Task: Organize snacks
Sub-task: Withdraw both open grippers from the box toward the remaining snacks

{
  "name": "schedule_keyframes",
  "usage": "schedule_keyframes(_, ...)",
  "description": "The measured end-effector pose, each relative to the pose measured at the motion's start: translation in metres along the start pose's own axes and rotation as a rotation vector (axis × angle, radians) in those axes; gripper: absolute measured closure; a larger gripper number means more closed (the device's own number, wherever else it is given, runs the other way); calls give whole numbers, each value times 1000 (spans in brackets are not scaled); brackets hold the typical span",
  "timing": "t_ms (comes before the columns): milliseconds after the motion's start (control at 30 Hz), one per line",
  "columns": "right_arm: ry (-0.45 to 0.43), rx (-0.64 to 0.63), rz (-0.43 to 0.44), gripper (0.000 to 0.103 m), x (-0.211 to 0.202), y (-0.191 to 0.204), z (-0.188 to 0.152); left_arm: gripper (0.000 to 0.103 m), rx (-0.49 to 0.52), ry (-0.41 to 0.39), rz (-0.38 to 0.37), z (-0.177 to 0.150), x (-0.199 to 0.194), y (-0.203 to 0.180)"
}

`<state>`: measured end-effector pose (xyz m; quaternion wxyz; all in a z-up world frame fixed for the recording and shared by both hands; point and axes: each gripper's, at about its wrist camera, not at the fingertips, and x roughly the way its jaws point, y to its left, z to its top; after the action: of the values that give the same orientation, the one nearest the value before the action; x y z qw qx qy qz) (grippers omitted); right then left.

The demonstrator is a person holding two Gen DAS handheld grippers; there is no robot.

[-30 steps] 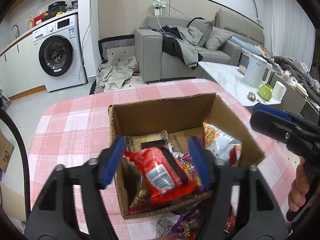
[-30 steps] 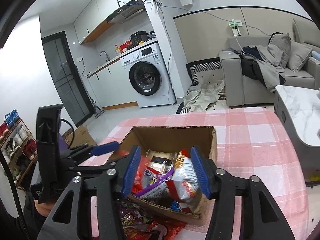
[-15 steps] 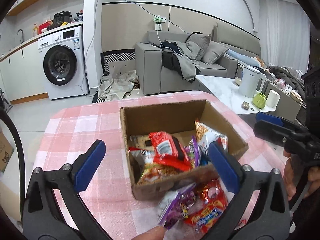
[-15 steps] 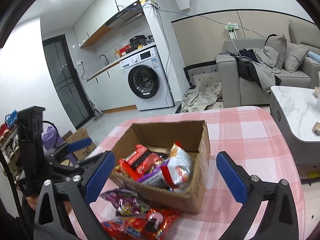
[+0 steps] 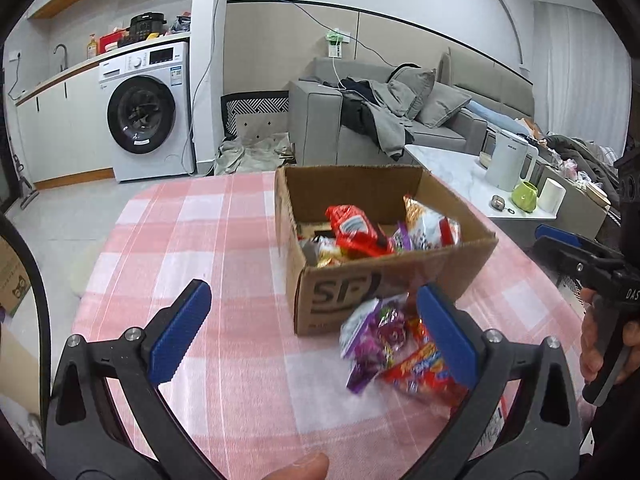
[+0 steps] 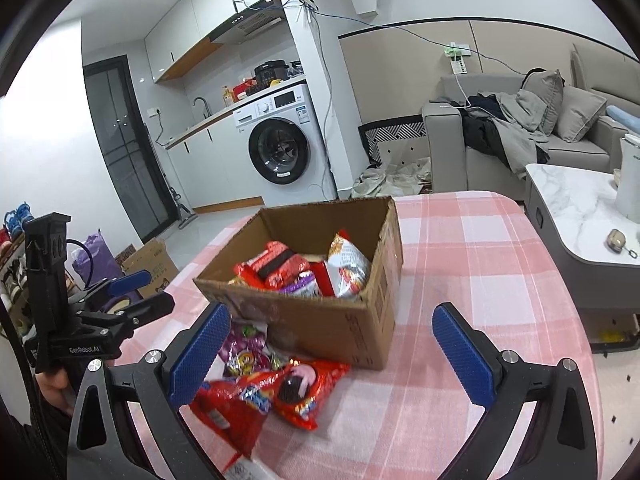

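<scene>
A cardboard box [image 5: 384, 292] [image 6: 340, 328] stands on the pink checked table [image 5: 224, 264] [image 6: 472, 264] with several snack packets inside: a red packet [image 5: 354, 232] [image 6: 280, 266] and a white-orange bag [image 5: 424, 226] [image 6: 346, 268]. Loose on the cloth in front of the box lie a purple packet [image 5: 372, 336] [image 6: 244, 346] and red packets [image 5: 424, 372] [image 6: 304, 388]. My left gripper [image 5: 316, 332] hangs open, short of the box, nothing between its blue pads. My right gripper [image 6: 332, 356] is open too, empty, facing the box's near wall.
Beyond the table are a washing machine [image 5: 144, 116], a grey sofa [image 5: 360, 128] with clothes on it, and a marble side table [image 5: 472, 184] with a white kettle [image 5: 506, 164] and a green cup [image 5: 525, 196]. A cardboard carton [image 6: 150, 260] sits on the floor at the left.
Both grippers opened wide, leaving their packets in the box, and drew back from it. The box now looks smaller and farther off, and the loose packets in front have come into view.
</scene>
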<state>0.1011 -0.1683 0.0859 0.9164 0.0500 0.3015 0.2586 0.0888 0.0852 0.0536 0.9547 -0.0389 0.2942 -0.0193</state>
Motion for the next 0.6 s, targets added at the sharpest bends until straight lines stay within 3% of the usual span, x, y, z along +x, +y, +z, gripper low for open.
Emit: schedule_keyframes(600, 110, -28, -64, 0, -14, 10, -49, 1, 18, 75, -8, -31, -22, -18)
